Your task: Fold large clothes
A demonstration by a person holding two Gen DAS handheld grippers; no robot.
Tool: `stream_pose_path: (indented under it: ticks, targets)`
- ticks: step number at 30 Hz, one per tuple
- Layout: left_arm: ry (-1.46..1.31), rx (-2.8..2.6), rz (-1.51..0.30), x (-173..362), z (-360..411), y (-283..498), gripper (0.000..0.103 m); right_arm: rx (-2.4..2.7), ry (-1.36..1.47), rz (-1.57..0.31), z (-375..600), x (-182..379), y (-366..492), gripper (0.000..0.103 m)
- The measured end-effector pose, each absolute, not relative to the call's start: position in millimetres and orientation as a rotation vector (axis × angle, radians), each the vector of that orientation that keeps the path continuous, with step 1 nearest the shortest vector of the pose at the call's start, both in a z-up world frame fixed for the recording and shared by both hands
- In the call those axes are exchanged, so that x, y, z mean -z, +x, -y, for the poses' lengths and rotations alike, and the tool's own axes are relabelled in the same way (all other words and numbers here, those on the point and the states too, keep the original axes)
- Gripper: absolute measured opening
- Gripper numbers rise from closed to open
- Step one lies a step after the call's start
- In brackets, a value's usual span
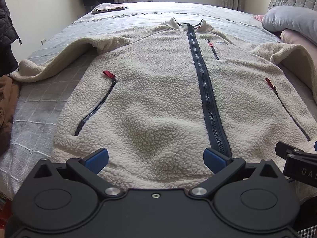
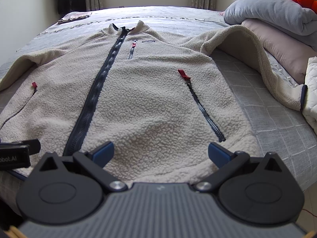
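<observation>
Cream fleece jacket (image 1: 158,99) lies face up and flat on the bed (image 1: 39,107), hem at the near edge, collar toward the far edge. Both sleeves are spread outward, each humped up in an arch. Left gripper (image 1: 156,159) hovers over the hem left of the dark centre zipper (image 1: 206,91), fingers (image 1: 98,158) wide apart, holding nothing. Right gripper (image 2: 160,152) sits over the hem right of the zipper, also spread wide and empty.

Step looks like pre-fold: garment laid out, no fold made yet. Next move likely calls for pinching a sleeve or a hem corner and carrying it across the body.

Fabric is thick, nubby pile, probably bulky and springy. Pocket zippers have red pull tabs (image 1: 109,74). Bedspread is grey checked weave.
</observation>
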State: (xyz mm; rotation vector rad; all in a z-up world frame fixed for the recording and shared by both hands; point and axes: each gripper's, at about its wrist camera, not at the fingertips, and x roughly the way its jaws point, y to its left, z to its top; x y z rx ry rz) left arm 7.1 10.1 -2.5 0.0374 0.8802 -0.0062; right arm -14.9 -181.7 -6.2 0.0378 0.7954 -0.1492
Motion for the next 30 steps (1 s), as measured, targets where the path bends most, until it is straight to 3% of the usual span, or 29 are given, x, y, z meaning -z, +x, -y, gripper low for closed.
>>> stream_pose_path:
  ticks: [30]
  targets:
    - [0.039,0.006,-0.882,1.8,-9.8,7.8,0.103,0.147,0.03,-0.797,180.8,5.7,-13.2,0.103]
